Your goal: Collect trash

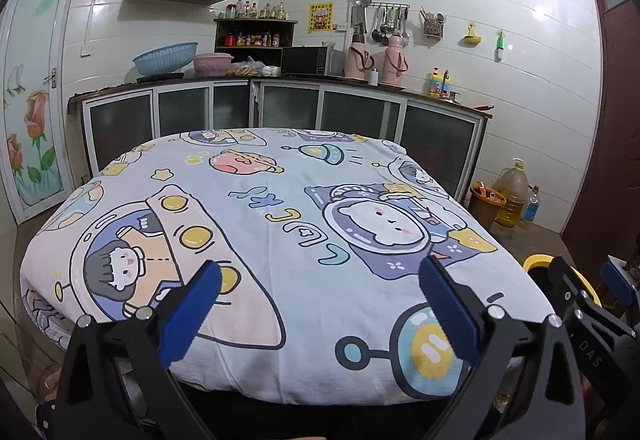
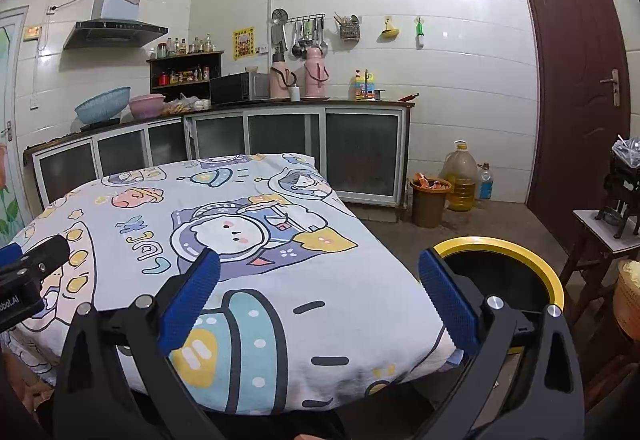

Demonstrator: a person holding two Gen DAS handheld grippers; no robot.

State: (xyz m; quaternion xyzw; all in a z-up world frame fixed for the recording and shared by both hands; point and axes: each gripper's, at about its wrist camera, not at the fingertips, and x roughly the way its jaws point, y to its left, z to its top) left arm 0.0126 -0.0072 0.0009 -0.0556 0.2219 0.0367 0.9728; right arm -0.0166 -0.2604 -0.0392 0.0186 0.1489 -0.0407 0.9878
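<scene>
A table covered by a cartoon-print cloth fills both views; it also shows in the right wrist view. No loose trash shows on the cloth. A black bin with a yellow rim stands on the floor by the table's right side; its rim shows in the left wrist view. My left gripper is open and empty above the near edge of the table. My right gripper is open and empty over the table's near right corner, its right finger in front of the bin.
Kitchen cabinets with a counter of bowls, a microwave and flasks stand behind the table. A brown bucket, an oil jug and a bottle stand on the floor at the right. A small stool and a brown door are far right.
</scene>
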